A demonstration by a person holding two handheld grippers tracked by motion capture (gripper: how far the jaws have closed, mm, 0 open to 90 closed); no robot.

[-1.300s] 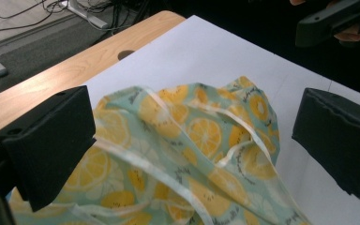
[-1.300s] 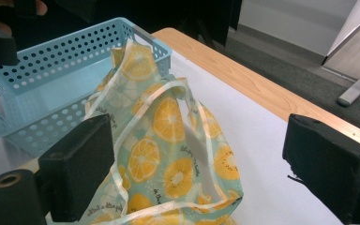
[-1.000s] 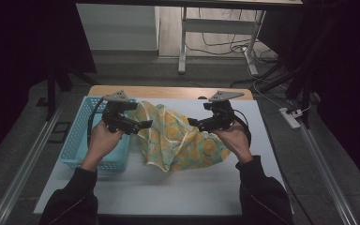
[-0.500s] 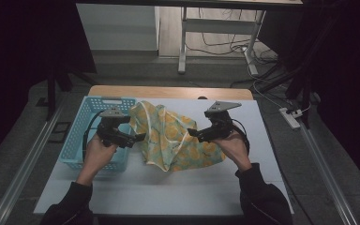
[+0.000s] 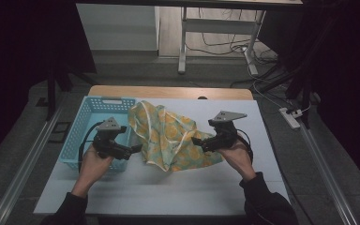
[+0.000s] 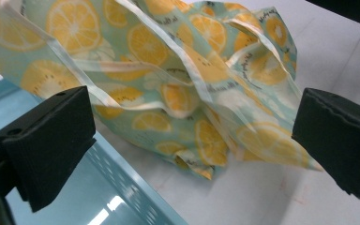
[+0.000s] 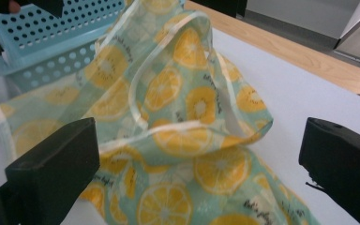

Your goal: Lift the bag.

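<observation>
A crumpled cloth printed with yellow lemon slices on pale green lies in a heap on the white table top. Its left edge rises against the right wall of a light blue perforated basket. My left gripper is open just left of the cloth, over the basket's near right corner. In the left gripper view my left gripper has the cloth beyond its wide jaws. My right gripper is open at the cloth's right side. Its jaws have just been opening, and the right gripper presses nothing; the cloth lies ahead.
The basket takes up the table's left part. A bare wooden strip runs along the far edge. Beyond the table are metal table legs and cables on the floor, and a power strip lies to the right.
Both hands have come down and toward the near edge. The cloth, earlier spread between the grippers, has sunk into a heap on the table beside the basket.
</observation>
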